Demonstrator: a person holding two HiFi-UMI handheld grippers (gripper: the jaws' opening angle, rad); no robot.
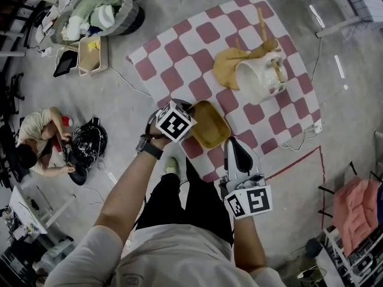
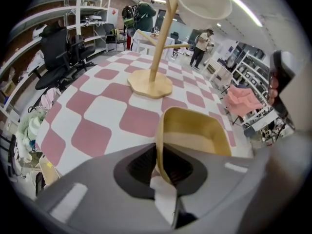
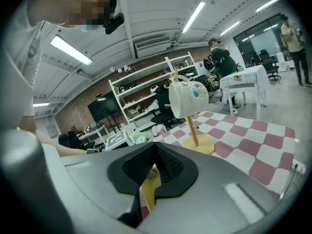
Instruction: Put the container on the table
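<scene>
Left tongs (image 2: 159, 149) are clamped on the rim of the yellow container (image 1: 210, 124), over the checkered bench (image 1: 197, 70). Right tongs (image 3: 155, 151) seem pinched on its other edge.

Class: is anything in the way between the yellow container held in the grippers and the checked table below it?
Nothing visible is in the way. The container, pinched by the left gripper and the right gripper, is over the near edge of the checked table. The wooden mug stand stands farther back, clear of it.
</scene>
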